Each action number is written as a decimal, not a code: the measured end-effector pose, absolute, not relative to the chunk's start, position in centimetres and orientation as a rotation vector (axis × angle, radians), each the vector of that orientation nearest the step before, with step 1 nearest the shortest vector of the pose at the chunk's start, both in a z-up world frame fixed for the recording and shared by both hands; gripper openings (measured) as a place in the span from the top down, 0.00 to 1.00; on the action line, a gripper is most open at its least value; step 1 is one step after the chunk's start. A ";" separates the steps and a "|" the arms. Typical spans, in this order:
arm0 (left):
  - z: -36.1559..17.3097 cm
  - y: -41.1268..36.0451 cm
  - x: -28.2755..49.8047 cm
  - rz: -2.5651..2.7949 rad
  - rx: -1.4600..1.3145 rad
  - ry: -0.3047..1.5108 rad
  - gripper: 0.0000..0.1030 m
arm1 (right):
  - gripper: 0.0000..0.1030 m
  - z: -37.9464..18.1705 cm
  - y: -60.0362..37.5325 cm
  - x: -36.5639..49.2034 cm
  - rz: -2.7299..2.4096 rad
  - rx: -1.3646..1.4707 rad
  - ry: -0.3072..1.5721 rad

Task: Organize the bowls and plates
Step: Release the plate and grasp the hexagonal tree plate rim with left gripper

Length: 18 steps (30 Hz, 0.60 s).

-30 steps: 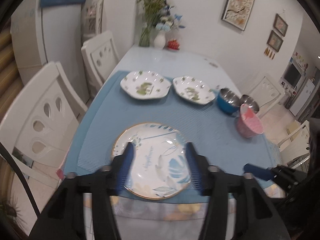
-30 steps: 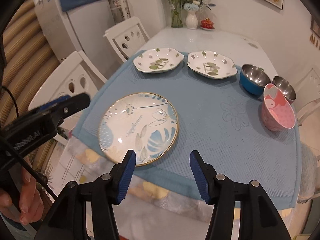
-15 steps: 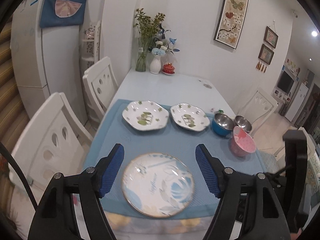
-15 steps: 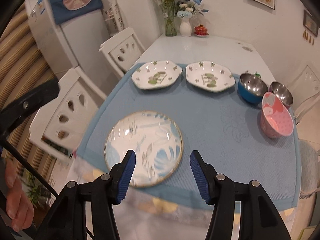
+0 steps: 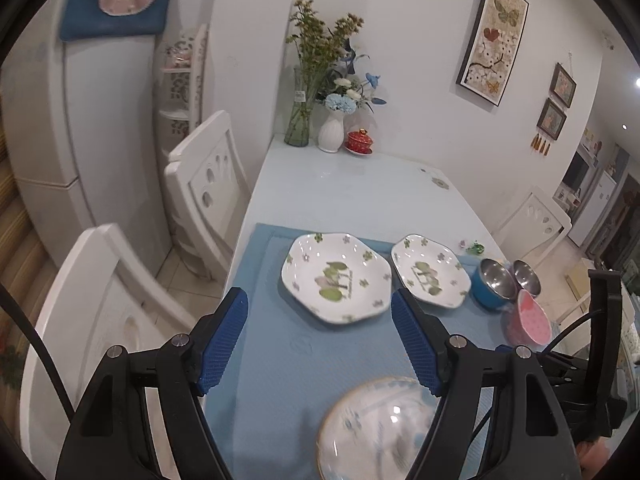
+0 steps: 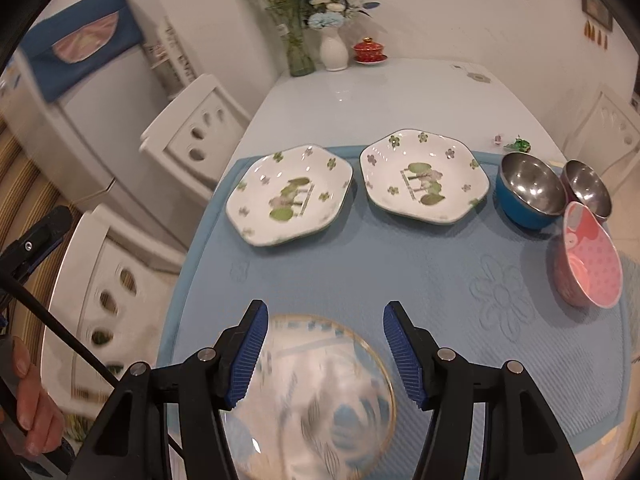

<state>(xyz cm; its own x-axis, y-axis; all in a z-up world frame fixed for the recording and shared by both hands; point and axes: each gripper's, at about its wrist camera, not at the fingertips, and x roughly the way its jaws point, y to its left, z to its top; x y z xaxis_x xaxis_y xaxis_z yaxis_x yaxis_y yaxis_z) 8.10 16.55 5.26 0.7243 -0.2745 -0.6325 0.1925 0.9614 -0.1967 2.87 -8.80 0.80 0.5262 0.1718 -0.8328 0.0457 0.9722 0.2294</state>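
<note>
A round blue-flowered plate (image 6: 316, 396) lies at the near edge of the blue mat (image 6: 400, 264); it also shows in the left wrist view (image 5: 372, 428). Two white hexagonal plates (image 6: 288, 196) (image 6: 424, 178) sit side by side farther back. A blue steel bowl (image 6: 528, 192), a small steel bowl (image 6: 586, 186) and a pink bowl (image 6: 588, 264) stand at the right. My right gripper (image 6: 322, 354) is open and empty above the round plate. My left gripper (image 5: 320, 344) is open and empty, above the mat near the left hexagonal plate (image 5: 336, 278).
White chairs (image 6: 192, 136) stand along the table's left side, and another (image 5: 532, 220) at the right. Vases with flowers (image 6: 334, 46) and a red lidded cup (image 6: 368, 50) stand at the table's far end. A fridge (image 5: 80, 140) is at the left.
Both grippers have moved forward over the table and lower; the round plate now sits under the fingers and the hexagonal plates look closer. Both stay open.
</note>
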 end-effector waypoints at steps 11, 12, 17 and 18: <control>-2.4 14.6 21.7 -0.339 -0.166 0.893 0.25 | 0.41 -5.5 -9.8 12.6 -0.007 0.385 1.121; -3.4 14.6 22.6 -0.340 -0.183 0.917 0.25 | 0.41 -6.3 -9.9 13.5 -0.008 0.400 1.137; -7.9 14.7 26.6 -0.378 -0.267 1.023 0.25 | 0.41 -9.2 -9.6 16.8 -0.007 0.416 1.182; -8.4 14.5 27.1 -0.374 -0.261 1.029 0.25 | 0.41 -9.6 -9.5 17.3 -0.006 0.420 1.187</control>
<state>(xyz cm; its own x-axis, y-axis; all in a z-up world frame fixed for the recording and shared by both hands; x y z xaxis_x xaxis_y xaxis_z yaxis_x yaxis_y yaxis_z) 27.14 14.55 -8.44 0.4613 -0.4207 -0.7812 0.1796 0.9065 -0.3821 17.29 -9.47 -9.62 0.3835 0.2135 -0.8985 0.2222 0.9230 0.3142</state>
